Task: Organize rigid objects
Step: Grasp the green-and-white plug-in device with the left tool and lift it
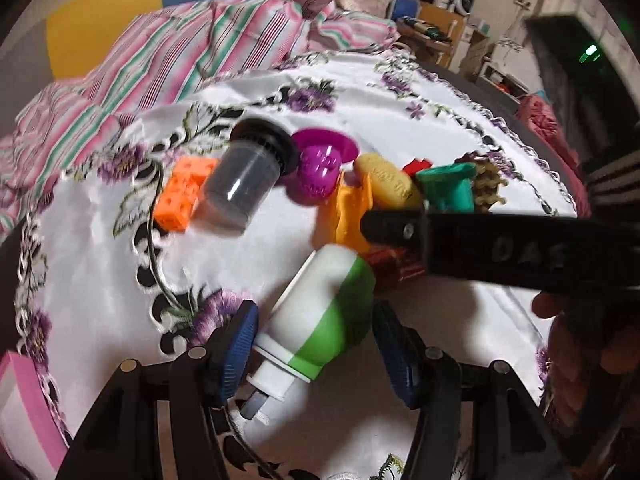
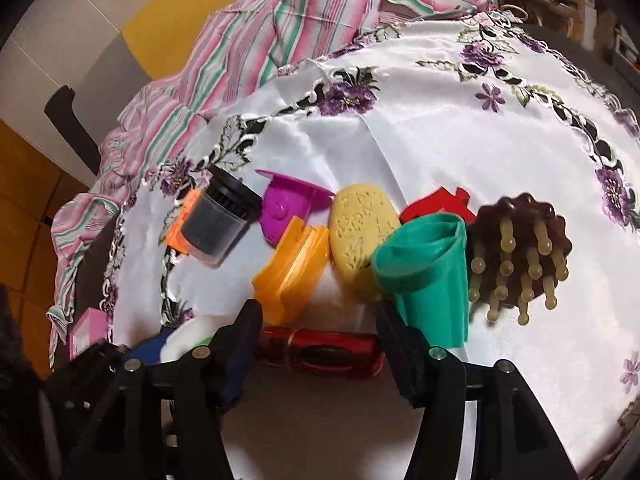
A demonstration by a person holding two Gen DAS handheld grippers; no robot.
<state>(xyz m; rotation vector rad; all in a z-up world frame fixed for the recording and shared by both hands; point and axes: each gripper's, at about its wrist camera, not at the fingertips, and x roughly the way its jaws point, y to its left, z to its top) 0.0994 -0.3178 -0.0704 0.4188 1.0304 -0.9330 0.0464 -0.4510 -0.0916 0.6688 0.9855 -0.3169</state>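
Rigid objects gathered in a row on the cloth-covered worktop (image 1: 100, 248), both tongs lowered over them.

In the left wrist view, the left tongs (image 1: 314, 344) are seen spread around a white and green bottle (image 1: 320, 320) lying on the white embroidered cloth; whether the blue pads (image 1: 236, 352) press on it cannot be told. Beyond it a dark jar (image 1: 240, 184), an orange block (image 1: 180, 196), a purple cup (image 1: 320, 168), a yellow oval piece (image 1: 390, 182) and a green cup (image 1: 448, 188) are lined up. In the right wrist view, the right tongs (image 2: 316, 348) are held open, with a red glossy object (image 2: 320, 350) lying between the pads, untouched. Behind it an orange clip-like piece (image 2: 292, 272) is seen, and a brown massage brush (image 2: 520, 248) is set just beside the green cup.
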